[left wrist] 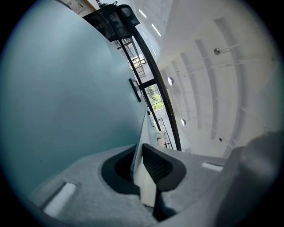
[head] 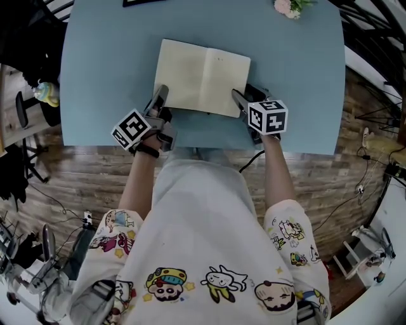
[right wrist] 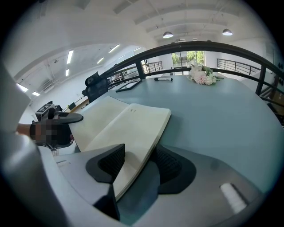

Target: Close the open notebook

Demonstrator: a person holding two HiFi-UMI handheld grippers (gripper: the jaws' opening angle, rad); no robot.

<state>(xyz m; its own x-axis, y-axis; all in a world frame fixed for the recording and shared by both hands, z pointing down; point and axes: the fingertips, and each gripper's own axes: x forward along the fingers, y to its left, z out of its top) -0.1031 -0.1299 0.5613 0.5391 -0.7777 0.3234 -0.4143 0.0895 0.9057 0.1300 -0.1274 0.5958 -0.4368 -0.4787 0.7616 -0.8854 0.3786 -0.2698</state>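
1. Your pale blue worktop (head: 108, 70) carried the notebook (head: 202, 76), which lay open near the front edge, with pink flowers (head: 288, 6) at the far side.
2. Your left gripper (left wrist: 141, 157) had its fingers narrowed onto a thin left-hand leaf (probably to swing it over the spine).
3. Your right gripper (right wrist: 135, 166) had its fingers clamped on the right-hand page block, likely to steady it.
4. The pages looked blank, and a faint mark at the top of the right page was too small to read.
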